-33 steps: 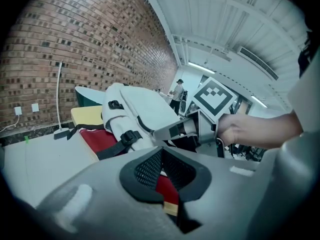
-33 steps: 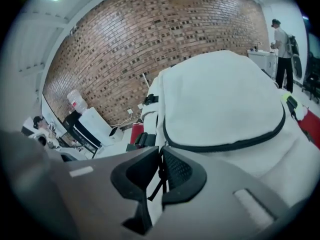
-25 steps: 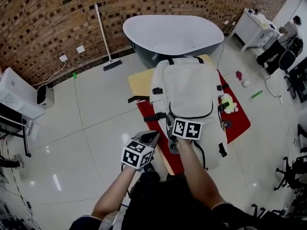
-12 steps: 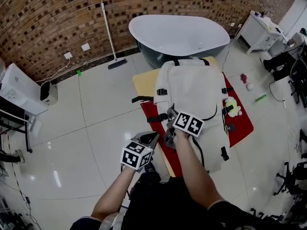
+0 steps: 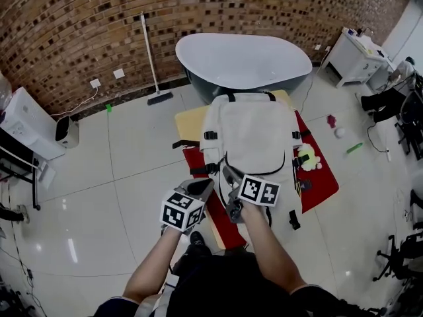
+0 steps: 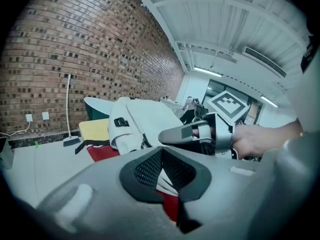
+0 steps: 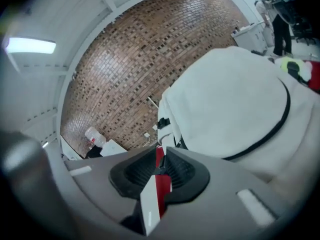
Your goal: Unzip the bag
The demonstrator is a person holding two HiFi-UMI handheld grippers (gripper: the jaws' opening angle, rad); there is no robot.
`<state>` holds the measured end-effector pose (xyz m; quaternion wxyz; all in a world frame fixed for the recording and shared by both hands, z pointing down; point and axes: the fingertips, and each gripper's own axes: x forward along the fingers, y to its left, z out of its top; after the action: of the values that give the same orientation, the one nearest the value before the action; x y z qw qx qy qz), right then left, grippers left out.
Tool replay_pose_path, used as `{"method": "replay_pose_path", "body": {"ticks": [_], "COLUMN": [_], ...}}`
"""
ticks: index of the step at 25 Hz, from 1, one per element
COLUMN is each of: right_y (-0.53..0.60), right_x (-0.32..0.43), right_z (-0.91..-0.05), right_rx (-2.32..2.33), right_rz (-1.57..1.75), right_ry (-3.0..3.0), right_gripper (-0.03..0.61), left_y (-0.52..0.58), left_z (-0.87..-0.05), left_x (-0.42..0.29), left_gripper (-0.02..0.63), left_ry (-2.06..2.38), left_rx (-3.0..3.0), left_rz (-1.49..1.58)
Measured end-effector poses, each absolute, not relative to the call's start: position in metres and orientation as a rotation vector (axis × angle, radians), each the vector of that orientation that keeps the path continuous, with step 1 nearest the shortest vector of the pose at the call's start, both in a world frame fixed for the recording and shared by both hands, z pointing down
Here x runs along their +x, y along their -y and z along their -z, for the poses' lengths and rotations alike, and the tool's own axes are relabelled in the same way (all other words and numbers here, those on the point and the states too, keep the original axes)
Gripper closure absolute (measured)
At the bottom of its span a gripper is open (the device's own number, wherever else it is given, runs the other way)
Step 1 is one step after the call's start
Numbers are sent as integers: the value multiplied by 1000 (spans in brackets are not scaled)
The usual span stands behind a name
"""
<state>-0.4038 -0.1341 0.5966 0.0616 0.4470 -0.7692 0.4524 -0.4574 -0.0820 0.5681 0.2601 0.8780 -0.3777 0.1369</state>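
head view: backpack point(image 5: 254, 134) on red mat point(image 5: 322, 180), bathtub point(image 5: 241, 55), brick wall point(image 5: 99, 18) beyond.

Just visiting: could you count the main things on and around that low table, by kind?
Handheld grippers: 2, the left gripper and the right gripper
White backpack: 1
Red cloth: 1
Yellow-green soft toy: 1
Total: 5

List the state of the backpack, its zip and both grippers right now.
backpack: lying flat on the table, front up.
front pocket zip: looks closed where visible.
right gripper: shut on a red and white pull tab, by the backpack's near left edge.
left gripper: shut, empty, apart from the backpack.
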Motion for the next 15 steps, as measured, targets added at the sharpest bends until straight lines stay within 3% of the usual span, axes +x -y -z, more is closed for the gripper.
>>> {"method": "replay_pose_path", "body": {"ticks": [6, 15], "right_y": [122, 105], "right_x": [-366, -338], "right_z": [-527, -456], "right_rx": [1264, 1170], "right_rz": [-1016, -476], "right_ry": [2596, 2782], "right_gripper": [572, 572], "left_y": [92, 93], "left_z": [-525, -466], "left_x": [-422, -375], "left_gripper": [612, 612], "left_ry": [1026, 1038], "left_rx": [2455, 2586], "left_rz": [-309, -230]}}
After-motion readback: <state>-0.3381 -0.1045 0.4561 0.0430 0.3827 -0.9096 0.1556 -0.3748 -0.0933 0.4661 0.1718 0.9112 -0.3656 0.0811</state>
